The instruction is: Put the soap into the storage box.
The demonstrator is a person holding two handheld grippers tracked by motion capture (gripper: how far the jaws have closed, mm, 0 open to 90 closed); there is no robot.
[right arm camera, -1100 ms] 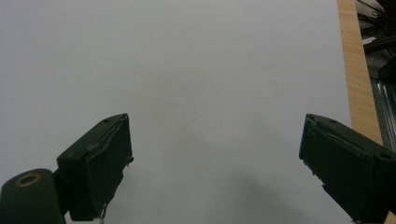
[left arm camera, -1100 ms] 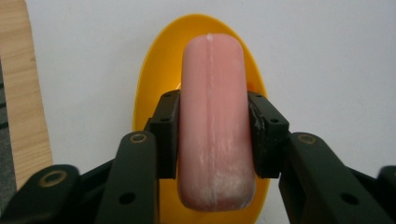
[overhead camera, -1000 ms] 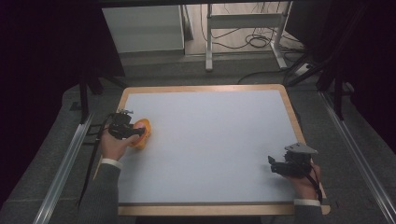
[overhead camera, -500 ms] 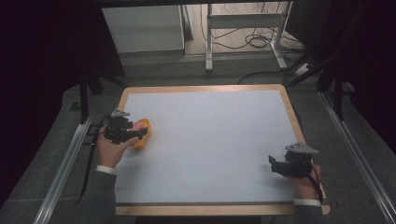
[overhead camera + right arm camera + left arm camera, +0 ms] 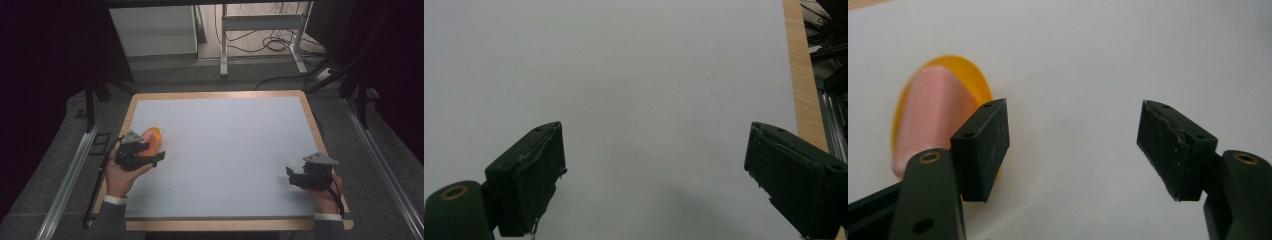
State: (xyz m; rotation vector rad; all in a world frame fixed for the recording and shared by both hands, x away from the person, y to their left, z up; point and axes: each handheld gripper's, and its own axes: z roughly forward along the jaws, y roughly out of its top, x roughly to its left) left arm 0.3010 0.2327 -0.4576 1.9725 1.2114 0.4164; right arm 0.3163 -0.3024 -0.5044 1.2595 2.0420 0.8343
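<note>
Left tongs (image 5: 156, 157) held wide apart over the white-topped, wood-edged counter (image 5: 230, 150), grasping nothing, near its left edge. Just beside one jaw in the left gripper view, outside the gap, a small orange, rounded object with a pale pink face (image 5: 933, 117), lying on the white surface; in the high view, partly tucked behind the same tongs. Right tongs (image 5: 290, 176) likewise spread and empty, low over the counter's near right corner, well apart from the orange object.

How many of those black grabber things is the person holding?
2. The left hand-held gripper is near the table's left edge, beside an orange and pink object, jaws open. The right hand-held gripper is near the front right corner, jaws open over bare white surface.
</note>
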